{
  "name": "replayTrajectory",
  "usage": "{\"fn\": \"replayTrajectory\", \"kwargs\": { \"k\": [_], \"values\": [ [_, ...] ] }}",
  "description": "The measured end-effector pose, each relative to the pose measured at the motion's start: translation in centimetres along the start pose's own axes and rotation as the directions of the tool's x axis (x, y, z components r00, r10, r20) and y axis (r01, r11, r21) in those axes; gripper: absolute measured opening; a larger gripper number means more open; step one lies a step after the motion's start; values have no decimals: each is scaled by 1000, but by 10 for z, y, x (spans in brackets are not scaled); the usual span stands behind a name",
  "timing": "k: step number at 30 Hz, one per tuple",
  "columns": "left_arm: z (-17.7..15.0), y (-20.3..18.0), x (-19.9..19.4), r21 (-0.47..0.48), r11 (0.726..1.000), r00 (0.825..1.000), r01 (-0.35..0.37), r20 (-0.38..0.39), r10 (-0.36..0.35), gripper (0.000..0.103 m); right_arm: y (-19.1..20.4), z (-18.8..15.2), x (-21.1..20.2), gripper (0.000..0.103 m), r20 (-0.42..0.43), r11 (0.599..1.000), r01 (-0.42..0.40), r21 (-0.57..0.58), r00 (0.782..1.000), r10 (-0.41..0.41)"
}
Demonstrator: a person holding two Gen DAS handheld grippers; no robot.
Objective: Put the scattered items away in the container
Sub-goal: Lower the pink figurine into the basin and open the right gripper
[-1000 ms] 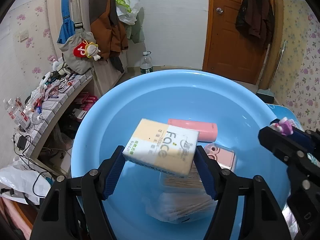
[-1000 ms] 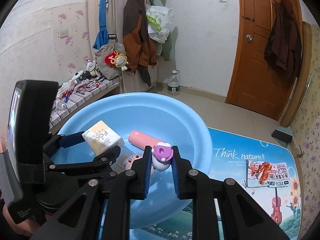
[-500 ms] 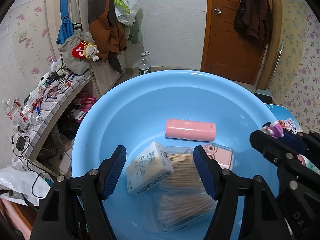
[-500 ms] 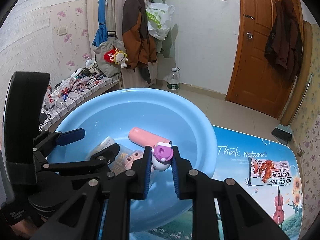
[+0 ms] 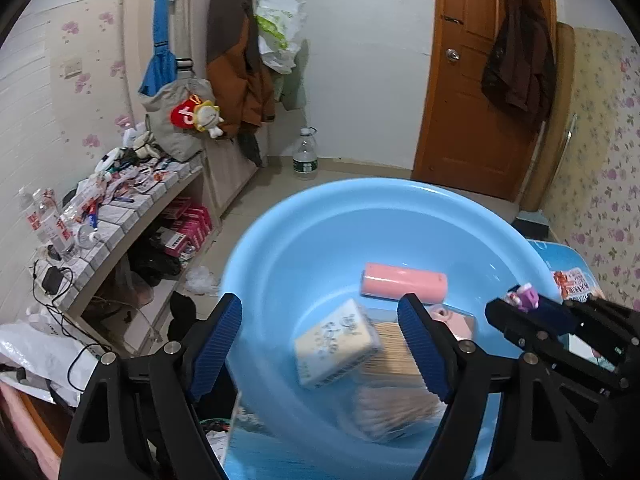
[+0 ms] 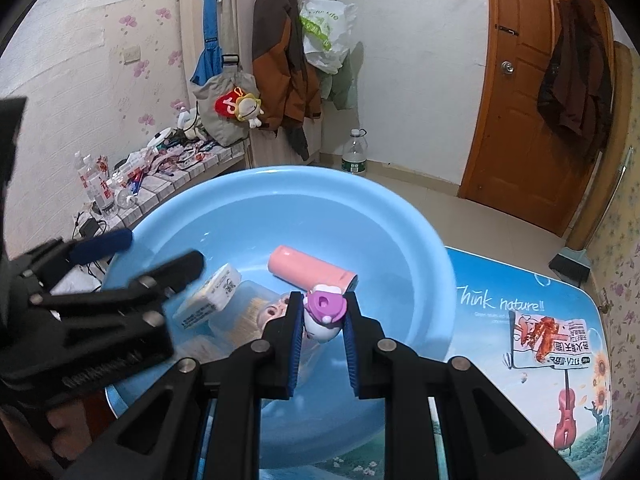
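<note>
Tissue pack (image 5: 338, 346) is lying tilted inside the blue basin (image 5: 304, 240), loose below the left gripper (image 5: 320, 344), whose blue fingers (image 5: 216, 340) have just been opening wide with nothing pressed between them. Right gripper (image 6: 322, 320) is clamping a small purple-and-white toy (image 6: 324, 312) narrowly over the basin's near rim. Pink roll (image 6: 310, 268) and cotton-swab packs (image 5: 394, 412) are resting in the basin, which is sitting at the counter's (image 6: 520, 360) left end.
</note>
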State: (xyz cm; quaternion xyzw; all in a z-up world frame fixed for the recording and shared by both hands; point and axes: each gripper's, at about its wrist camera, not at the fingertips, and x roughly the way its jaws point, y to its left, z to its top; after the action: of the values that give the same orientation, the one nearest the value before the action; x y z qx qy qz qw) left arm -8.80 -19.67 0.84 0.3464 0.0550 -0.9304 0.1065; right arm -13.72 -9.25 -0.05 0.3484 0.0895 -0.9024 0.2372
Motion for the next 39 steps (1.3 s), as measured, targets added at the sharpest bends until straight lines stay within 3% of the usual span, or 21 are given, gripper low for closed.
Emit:
{"fn": "replayTrajectory", "kwargs": {
  "k": [19,24,39],
  "values": [
    [-2,17,-10,-32,999,1000,-14,11,14,84,19,-1,27,20,-73,998,21,-54,997,-25],
    [-3,18,-11,-36,999,1000,-13,6,14,84,21,0,28,31,-74,997,32,-65,997,-37],
    [-2,17,-21,-37,999,1000,-19,16,19,84,14,2,12,34,-55,997,50,-57,997,-53]
  ]
}}
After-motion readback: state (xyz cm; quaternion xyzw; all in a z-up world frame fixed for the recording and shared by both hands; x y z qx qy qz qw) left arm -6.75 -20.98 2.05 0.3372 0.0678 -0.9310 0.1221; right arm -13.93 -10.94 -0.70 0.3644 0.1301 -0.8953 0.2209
